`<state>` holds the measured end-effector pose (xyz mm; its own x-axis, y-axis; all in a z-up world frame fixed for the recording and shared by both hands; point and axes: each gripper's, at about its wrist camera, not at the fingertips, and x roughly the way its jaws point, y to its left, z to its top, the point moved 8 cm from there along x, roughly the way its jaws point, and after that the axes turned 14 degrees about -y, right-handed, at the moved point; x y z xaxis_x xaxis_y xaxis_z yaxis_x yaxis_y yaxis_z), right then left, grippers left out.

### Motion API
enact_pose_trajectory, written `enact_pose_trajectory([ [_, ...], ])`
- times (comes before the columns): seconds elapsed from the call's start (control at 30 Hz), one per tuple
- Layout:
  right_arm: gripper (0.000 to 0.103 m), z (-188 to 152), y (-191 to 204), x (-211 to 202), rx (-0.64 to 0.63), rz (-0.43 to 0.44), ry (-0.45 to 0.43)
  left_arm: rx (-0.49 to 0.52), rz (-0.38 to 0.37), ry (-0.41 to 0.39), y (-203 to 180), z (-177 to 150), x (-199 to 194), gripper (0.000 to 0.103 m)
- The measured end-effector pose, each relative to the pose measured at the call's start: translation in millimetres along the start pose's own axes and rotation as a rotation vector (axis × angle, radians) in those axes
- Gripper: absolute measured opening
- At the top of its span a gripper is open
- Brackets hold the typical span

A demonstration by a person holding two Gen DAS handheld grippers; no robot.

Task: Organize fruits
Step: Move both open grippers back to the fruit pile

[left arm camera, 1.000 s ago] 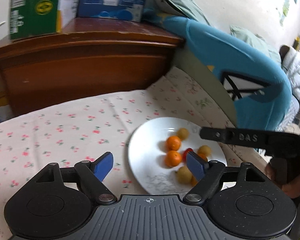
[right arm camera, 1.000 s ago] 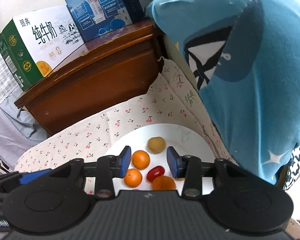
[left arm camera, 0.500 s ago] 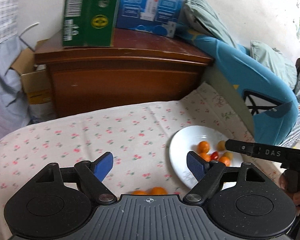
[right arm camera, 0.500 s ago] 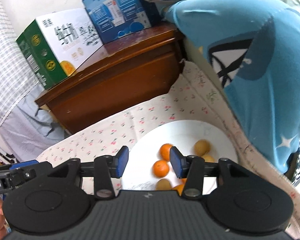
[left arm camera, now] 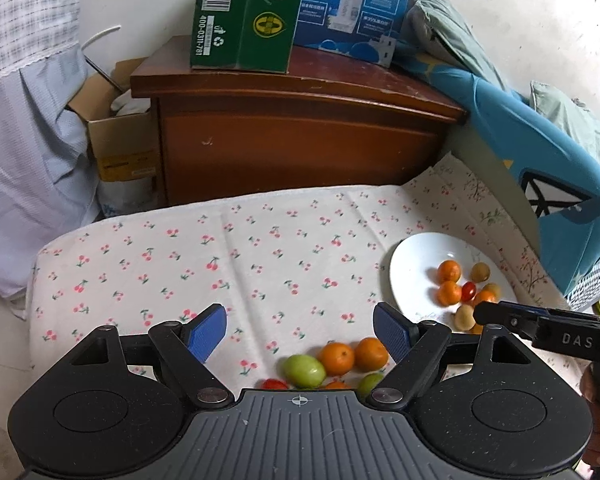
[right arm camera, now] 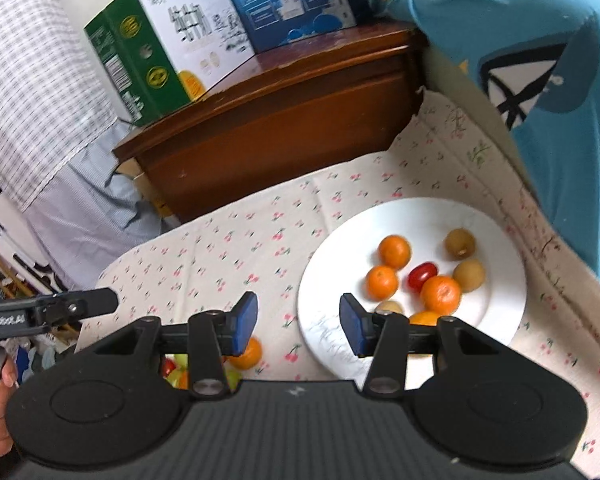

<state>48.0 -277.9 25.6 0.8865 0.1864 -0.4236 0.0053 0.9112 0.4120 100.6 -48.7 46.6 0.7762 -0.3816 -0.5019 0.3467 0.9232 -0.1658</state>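
Loose fruits (left arm camera: 334, 362) on cherry-print cloth (left arm camera: 260, 256) at lower centre, more fruit on white plate (right arm camera: 496, 312) at right, left tool (left arm camera: 300, 330) spread wide and empty, right tool (right arm camera: 298, 322) part-spread, just widened, empty, wooden cabinet (left arm camera: 300, 132) behind.

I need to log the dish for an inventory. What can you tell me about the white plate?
The white plate is round, glossy, ceramic-looking, with faint grey markings near its front rim. It lies flat on the cherry-print cloth, beside the blue cushion. It holds small oranges, brownish-yellow fruits and one red tomato. Neither tool touches it.
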Motion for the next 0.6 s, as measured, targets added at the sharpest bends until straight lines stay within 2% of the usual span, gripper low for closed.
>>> enact_pose_trajectory([
  [0.37,0.047,-32.5,23.0,-3.7,-0.045,0.055,0.068,0.060,0.021,0.029,16.0,-29.8,-1.6,0.082],
  [0.6,0.046,-58.1,40.7,-2.5,-0.096,0.110,0.131,0.169,-0.029,0.049,16.8,-56.7,-2.4,0.081],
])
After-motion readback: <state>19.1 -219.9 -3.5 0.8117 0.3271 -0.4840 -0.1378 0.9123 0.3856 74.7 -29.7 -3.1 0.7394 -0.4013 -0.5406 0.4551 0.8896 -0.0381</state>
